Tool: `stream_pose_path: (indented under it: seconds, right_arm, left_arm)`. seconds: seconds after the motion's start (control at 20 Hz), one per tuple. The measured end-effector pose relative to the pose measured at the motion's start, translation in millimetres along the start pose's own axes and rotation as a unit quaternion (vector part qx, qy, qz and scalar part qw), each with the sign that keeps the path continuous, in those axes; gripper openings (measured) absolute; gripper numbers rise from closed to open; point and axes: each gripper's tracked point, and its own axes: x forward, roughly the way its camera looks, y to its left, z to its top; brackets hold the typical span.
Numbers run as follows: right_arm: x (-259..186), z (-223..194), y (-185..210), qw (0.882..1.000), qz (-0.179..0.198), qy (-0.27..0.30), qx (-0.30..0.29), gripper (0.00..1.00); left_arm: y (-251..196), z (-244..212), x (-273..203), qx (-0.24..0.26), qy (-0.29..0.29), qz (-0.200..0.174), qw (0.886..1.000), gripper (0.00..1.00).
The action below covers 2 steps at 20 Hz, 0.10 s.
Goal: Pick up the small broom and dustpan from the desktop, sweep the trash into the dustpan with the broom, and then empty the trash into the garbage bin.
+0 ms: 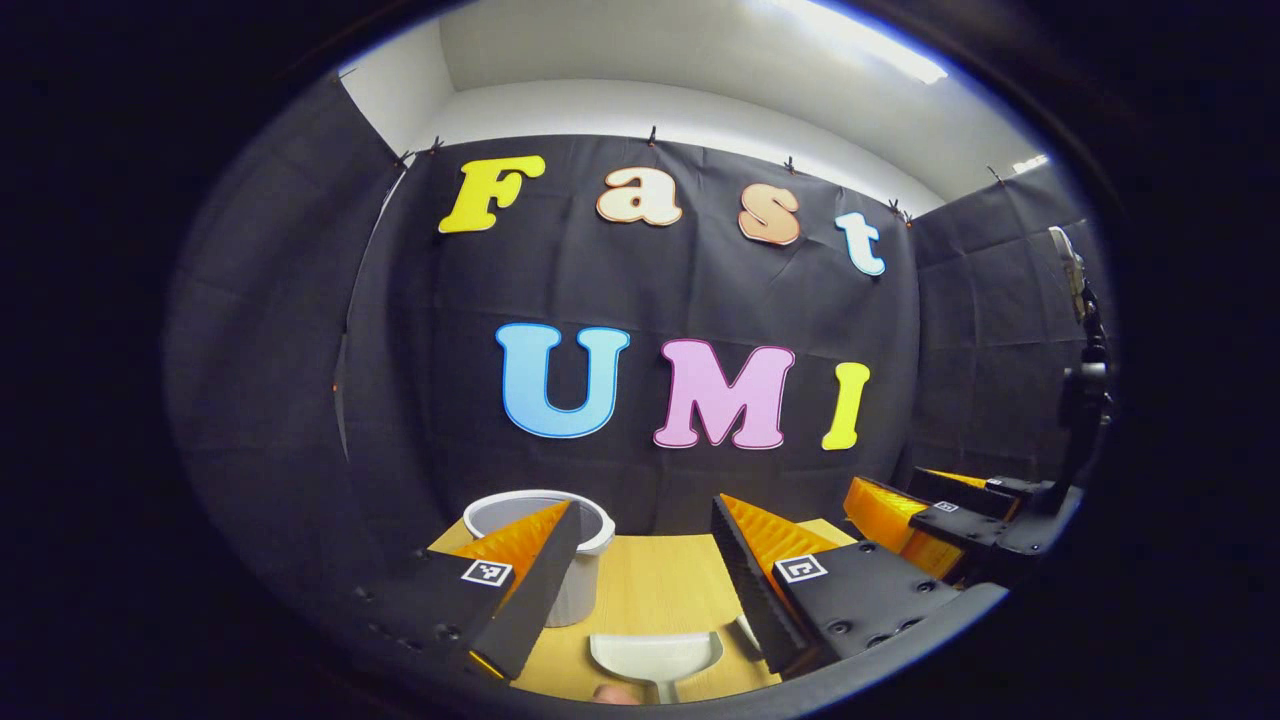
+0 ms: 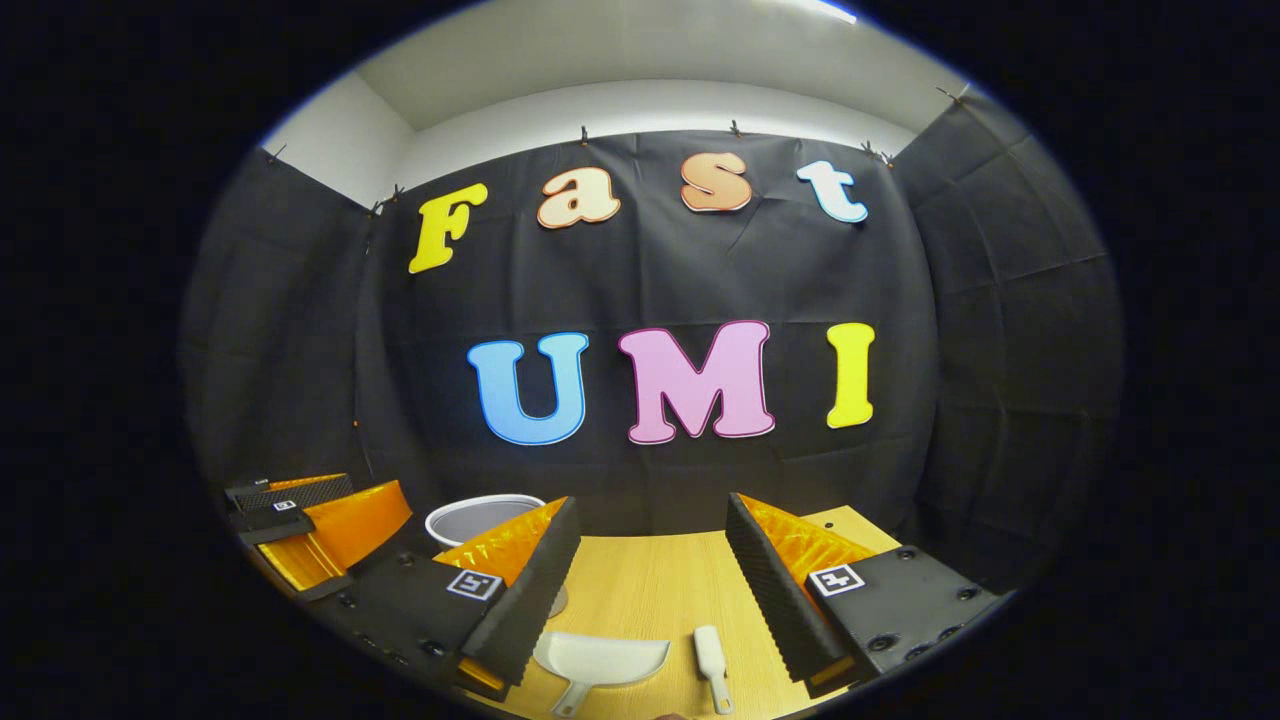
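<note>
White dustpan (image 2: 600, 660) and small broom (image 2: 712, 665) lie side by side on the wooden desktop (image 2: 650, 590), garbage bin (image 1: 580, 560) far left. Left gripper (image 1: 640, 560) and right gripper (image 2: 650, 570) hover wide open above them. Pickup hasn't started; next, each must descend onto a handle.

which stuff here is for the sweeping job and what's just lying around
For the job:
dustpan
small broom
garbage bin
left gripper, open
right gripper, open

Not part of it:
desktop, just the surface
</note>
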Motion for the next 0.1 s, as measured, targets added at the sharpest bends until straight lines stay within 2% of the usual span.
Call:
stream_pose_path:
  seconds: [0.05, 0.1]
  right_arm:
    - [-0.6, 0.4, -0.4, 1.0, 0.001, -0.001, -0.005, 0.95]
    - [-0.6, 1.0, -0.6, 1.0, 0.002, -0.003, -0.007, 0.84]
  left_arm:
    - [-0.2, 0.6, 0.4, 0.002, -0.004, 0.0, 1.0, 0.77]
    - [0.1, 1.7, 0.2, 0.004, -0.007, 0.0, 1.0, 0.77]
